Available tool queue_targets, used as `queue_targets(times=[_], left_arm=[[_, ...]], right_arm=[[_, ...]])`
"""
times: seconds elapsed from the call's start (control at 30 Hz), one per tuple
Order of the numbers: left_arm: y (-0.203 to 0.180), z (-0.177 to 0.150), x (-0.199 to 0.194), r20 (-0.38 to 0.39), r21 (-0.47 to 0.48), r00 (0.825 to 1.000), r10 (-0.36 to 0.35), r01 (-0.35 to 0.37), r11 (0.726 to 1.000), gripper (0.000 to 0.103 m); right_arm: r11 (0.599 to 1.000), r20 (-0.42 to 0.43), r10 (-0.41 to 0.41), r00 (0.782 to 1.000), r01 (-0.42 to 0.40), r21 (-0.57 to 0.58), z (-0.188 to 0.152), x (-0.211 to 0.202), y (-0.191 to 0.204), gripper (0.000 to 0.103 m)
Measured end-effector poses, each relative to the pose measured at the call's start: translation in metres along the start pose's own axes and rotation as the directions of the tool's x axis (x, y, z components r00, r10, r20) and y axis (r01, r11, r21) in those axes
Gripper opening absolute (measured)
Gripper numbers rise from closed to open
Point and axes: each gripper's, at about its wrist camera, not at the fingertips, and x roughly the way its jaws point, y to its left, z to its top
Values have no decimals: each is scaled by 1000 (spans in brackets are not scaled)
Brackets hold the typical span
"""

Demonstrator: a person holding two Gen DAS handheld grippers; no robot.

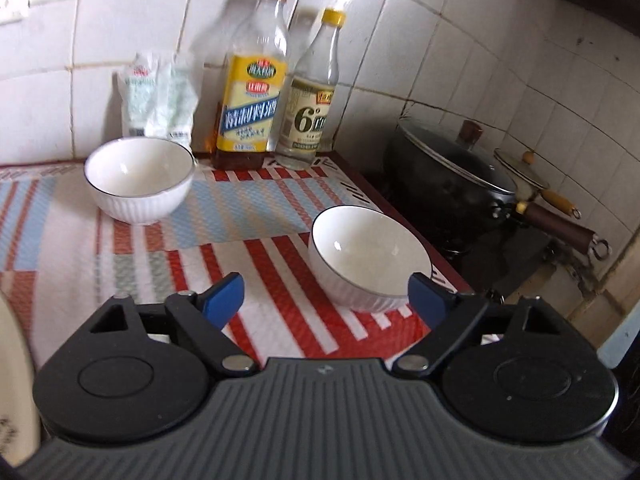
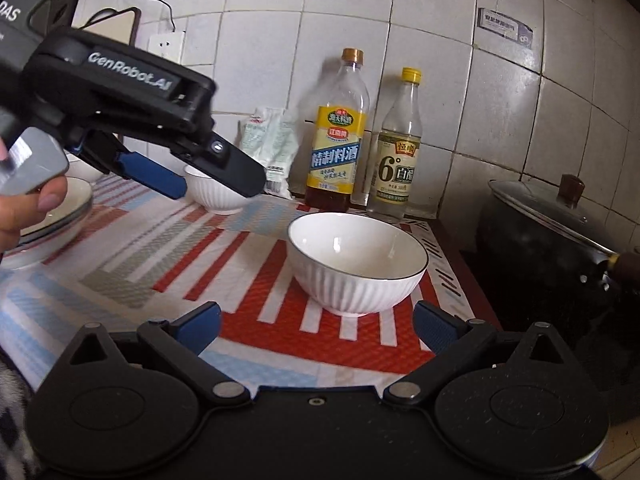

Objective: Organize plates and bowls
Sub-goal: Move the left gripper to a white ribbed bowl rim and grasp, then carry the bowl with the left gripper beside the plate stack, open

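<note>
Two white ribbed bowls with dark rims stand on the striped mat. The near bowl (image 1: 370, 258) (image 2: 356, 264) sits by the mat's right edge. The far bowl (image 1: 139, 180) (image 2: 216, 194) sits at the back by the wall. My left gripper (image 1: 326, 298) is open and empty, just short of the near bowl; it also shows in the right wrist view (image 2: 216, 182), hanging above the mat in front of the far bowl. My right gripper (image 2: 316, 326) is open and empty, with the near bowl just ahead between its fingers. Stacked plates (image 2: 60, 216) lie at the left.
Two bottles (image 1: 252, 80) (image 1: 310, 92) (image 2: 336, 132) (image 2: 396, 148) and a white bag (image 1: 158, 96) (image 2: 272, 140) stand against the tiled wall. A black lidded wok (image 1: 452, 176) (image 2: 548, 232) sits on the stove to the right of the mat. A plate rim (image 1: 14, 392) shows at the far left.
</note>
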Motion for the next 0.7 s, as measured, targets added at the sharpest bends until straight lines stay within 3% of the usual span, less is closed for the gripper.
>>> queue_targets(times=[0.17, 0.3, 0.47, 0.7], left_arm=[[-6, 4, 42, -63, -53, 998, 32, -35, 998, 69], [-10, 5, 63, -88, -75, 995, 36, -43, 996, 57], [-12, 5, 77, -114, -94, 993, 35, -46, 995, 37], [-3, 6, 93, -139, -134, 989, 41, -60, 989, 26]], right_arm=[[999, -39, -1, 999, 3, 51, 2, 30, -23, 103], [994, -71, 46, 996, -39, 104, 3, 49, -41, 103], [995, -98, 64, 993, -56, 78, 6, 69, -42, 103], [993, -98, 63, 993, -53, 101, 14, 84, -40, 103]])
